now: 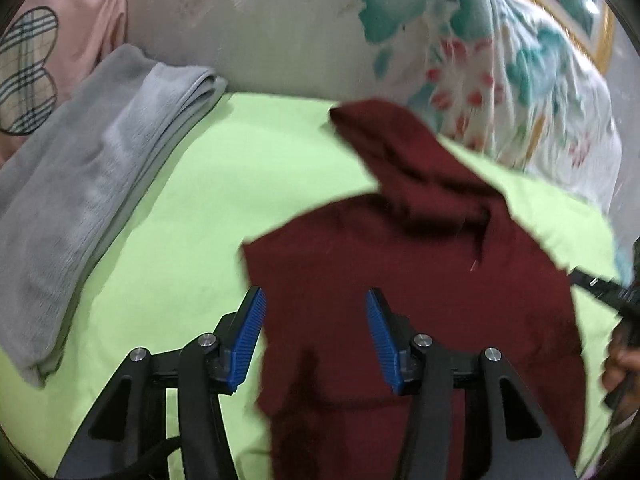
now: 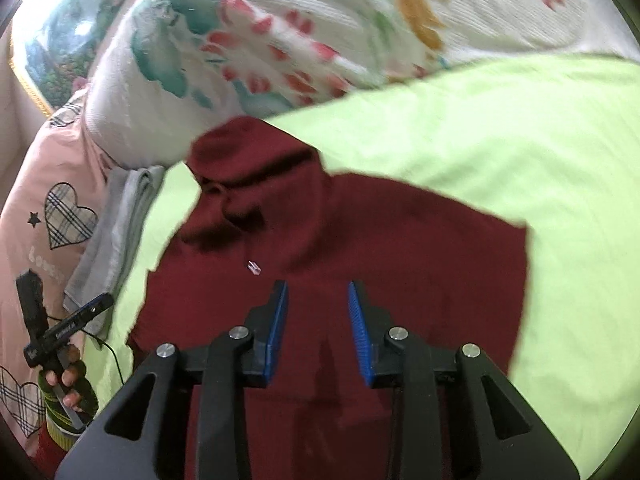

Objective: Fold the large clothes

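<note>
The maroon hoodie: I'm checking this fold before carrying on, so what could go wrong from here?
1. The hood lies bunched and skewed on the maroon hoodie; folding now may trap creases.
2. Both the left gripper and the right gripper are open and hold nothing, so a shallow pinch could slip.
3. The folded grey cloth lies close by on the green sheet and might get dragged.

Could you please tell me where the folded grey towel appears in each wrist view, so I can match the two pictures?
Left wrist view: the folded grey towel fills the left side, lying on the green sheet.
Right wrist view: it is a narrow strip at the left edge, between the pink heart pillow and the sheet.
Shared landmark: the maroon hoodie's hood, pointing toward the floral pillow.
</note>
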